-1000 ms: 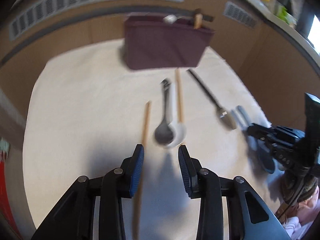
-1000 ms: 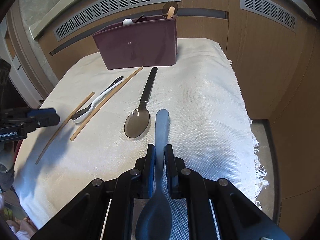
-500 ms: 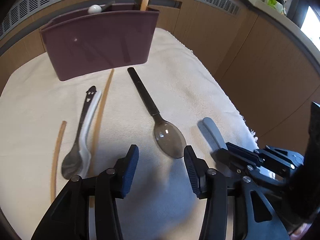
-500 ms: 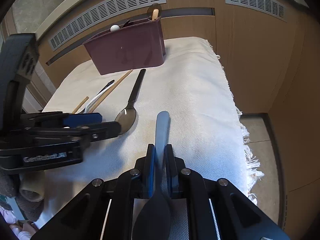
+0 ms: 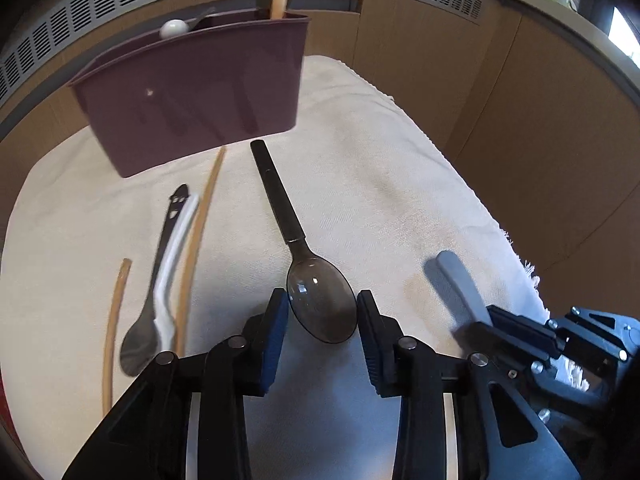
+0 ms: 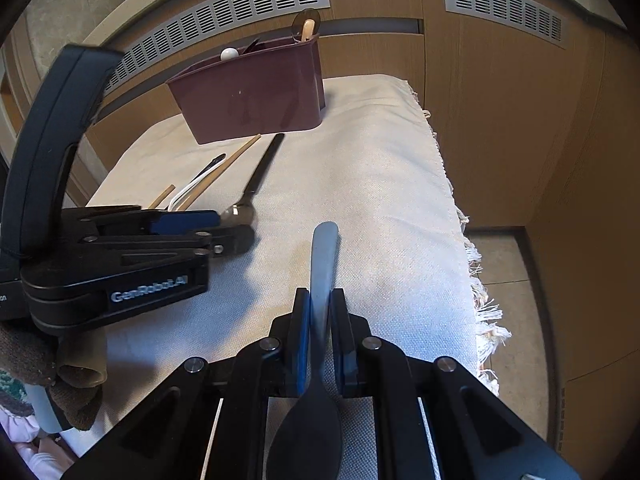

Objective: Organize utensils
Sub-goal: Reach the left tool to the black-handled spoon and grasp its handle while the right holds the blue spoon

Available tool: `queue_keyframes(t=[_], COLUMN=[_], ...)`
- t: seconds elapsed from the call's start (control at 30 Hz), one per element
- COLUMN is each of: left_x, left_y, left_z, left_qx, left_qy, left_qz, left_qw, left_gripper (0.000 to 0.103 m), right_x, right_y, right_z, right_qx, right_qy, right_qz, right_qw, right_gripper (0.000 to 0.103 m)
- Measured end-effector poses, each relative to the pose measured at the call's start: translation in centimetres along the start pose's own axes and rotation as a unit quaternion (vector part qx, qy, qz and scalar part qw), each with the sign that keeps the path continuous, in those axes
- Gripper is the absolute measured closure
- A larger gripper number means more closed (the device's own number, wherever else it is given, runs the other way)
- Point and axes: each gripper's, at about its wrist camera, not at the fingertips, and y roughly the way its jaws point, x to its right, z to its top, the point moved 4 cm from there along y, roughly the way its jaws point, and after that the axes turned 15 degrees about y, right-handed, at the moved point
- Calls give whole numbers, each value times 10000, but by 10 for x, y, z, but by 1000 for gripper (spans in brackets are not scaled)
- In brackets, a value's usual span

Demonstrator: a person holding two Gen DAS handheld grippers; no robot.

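The left gripper [image 5: 322, 312] was held with its jaws spread wide, one blue pad on each side of the bowl of a translucent smoky spoon [image 5: 320, 308] with a black handle; whether the pads touched the bowl could not be told. That spoon lay on a cream woven cloth [image 5: 380, 168], its handle pointing toward the far side, where a maroon utensil caddy [image 5: 196, 96] stood. From the caddy's top, a white rounded handle end [image 5: 173, 28] and a pale wooden handle [image 5: 278, 0] in front of a dark round spoon bowl were seen protruding.

To the left of the smoky spoon, a long wooden chopstick [image 5: 198, 236] was laid lengthwise, and just beside it a dark metal spoon [image 5: 154, 292] and a white spoon [image 5: 176, 264] were seen lying together, touching. A second chopstick [image 5: 112, 320] was lying farther left, apart from them.

The right gripper [image 6: 320, 308] was clamped on a grey-blue spoon [image 6: 323, 264] at its handle, the handle end pointing away toward the caddy [image 6: 256, 92] and the dark bowl lying back between the gripper's arms. In the left wrist view the same spoon [image 5: 460, 284] was seen at the near right, above the cloth. In the right wrist view the left gripper [image 6: 236, 228] was seen at the left, near the smoky spoon [image 6: 244, 210].
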Motion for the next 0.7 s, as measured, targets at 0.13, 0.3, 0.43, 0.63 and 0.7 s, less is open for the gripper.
queue_keyframes(t=[0.13, 0.3, 0.43, 0.63, 0.7], left_x=[-16, -46, -67, -88, -87], left_y=[-26, -78, -120, -133, -122], left_z=[-21, -65, -100, -122, -124], left_qx=[195, 472, 687, 746, 658], left_qy=[-29, -150, -314, -678, -772], left_qz=[194, 618, 1008, 1132, 1007], left_qw=[9996, 9969, 9920, 9884, 9897], left_gripper=[67, 71, 73, 74, 74], right_x=[-5, -17, -27, -32, -29], right_y=[-5, -9, -8, -8, -6], right_z=[-3, -5, -8, -8, -6], right_qx=[-1, -7, -41, 11, 4], right_qy=[-49, -158, -275, -425, -427], right_qz=[4, 45, 45, -118, -238], right_qw=[10000, 9999, 9996, 9990, 9988], right_gripper=[93, 93, 93, 91, 91])
